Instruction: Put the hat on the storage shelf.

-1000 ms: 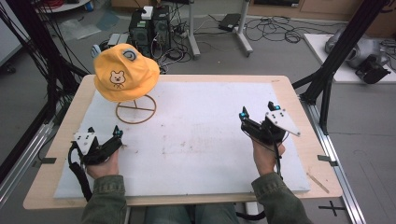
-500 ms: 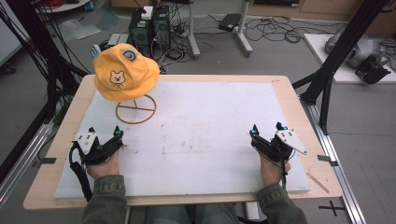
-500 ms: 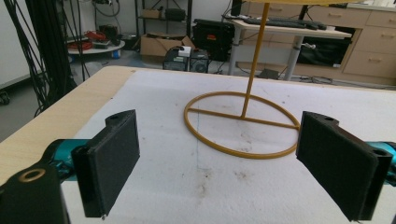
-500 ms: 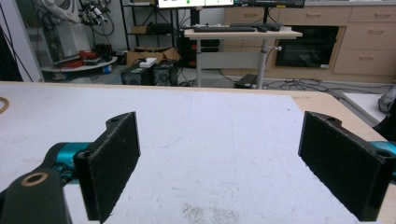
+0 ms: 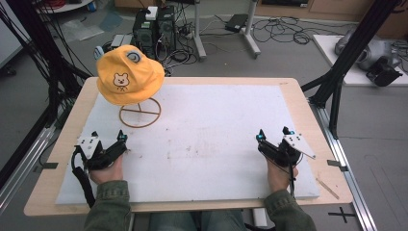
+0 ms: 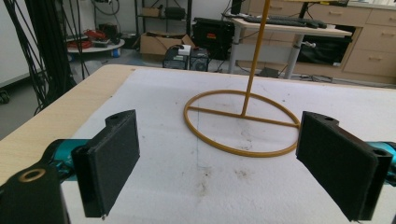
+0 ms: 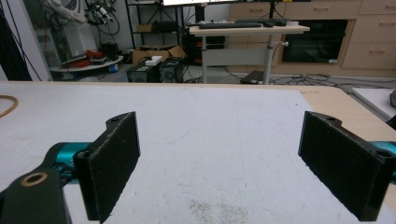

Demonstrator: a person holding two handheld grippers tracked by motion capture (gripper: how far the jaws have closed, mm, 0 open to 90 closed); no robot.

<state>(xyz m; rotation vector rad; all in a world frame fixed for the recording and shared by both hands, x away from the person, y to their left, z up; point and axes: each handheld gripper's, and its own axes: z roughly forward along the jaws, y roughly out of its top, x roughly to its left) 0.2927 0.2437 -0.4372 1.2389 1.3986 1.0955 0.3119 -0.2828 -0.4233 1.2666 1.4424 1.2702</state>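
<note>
Both hand-held grippers rest low on the white pad of the desk (image 5: 216, 125), jaws spread wide, nothing between them. Left hand-held gripper (image 5: 108, 146) sits near the front-left edge, pointing twd the stand; right hand-held gripper (image 5: 274, 138) is well apart, at the front-right. The yellow hat (image 5: 129, 74) w/ a small bear face hangs on top of the wire stand (image 5: 140, 112) at the back-left of the desk, its brim drooping over the pole.

Step in hand, as I judge it: start position, before the reach for the hat. Next move prob. calls for the left one to rise up and fwd, above the ring base, and close on the brim or crown w/o pushing the light stand over; the right may come across to help.

Hard to see: in the left gripper view the pole (image 6: 255, 56) is cut off at the top, so the hat itself is out of frame. How the hat sits on the pole tip is hidden under the fabric. In the right gripper view just a bit of the ring (image 7: 6, 105) shows at the left edge
</note>
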